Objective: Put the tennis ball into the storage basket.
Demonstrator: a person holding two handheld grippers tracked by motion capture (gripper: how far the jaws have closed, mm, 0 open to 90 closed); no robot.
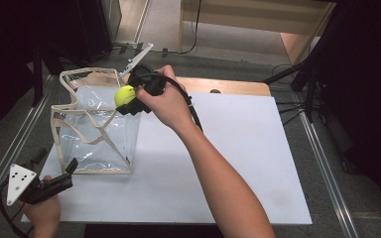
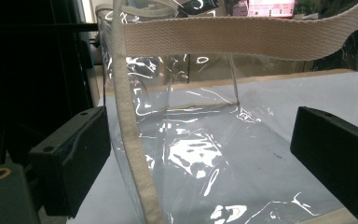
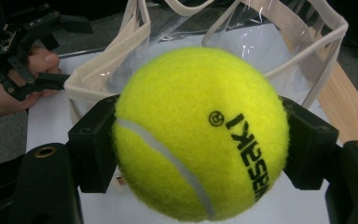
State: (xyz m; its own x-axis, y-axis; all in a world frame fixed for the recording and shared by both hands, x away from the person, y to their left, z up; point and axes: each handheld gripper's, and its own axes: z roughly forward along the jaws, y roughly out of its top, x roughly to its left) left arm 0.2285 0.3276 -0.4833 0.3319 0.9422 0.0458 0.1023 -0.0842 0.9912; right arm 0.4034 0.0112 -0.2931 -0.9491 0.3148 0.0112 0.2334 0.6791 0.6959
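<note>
A clear plastic tote bag [image 1: 96, 126] with beige webbing trim stands upright and open on the left of the white board [image 1: 248, 148]. My right gripper [image 1: 129, 97] is shut on a yellow tennis ball [image 1: 124, 94], held just above the bag's far right rim. In the right gripper view the ball [image 3: 200, 130] sits squeezed between both jaws of that gripper [image 3: 200, 140], with the bag's open mouth [image 3: 242, 42] behind it. My left gripper [image 1: 57, 159] is open at the bag's near left corner. In the left gripper view it [image 2: 203, 158] spans the bag's beige edge [image 2: 130, 140].
The white board lies on a wooden table [image 1: 233, 87]. Metal rails [image 1: 322, 168] run along both sides on grey floor. Dark stands and cables [image 1: 307, 74] rise at the back right. The bag's strap [image 2: 242, 39] crosses the top of the left gripper view.
</note>
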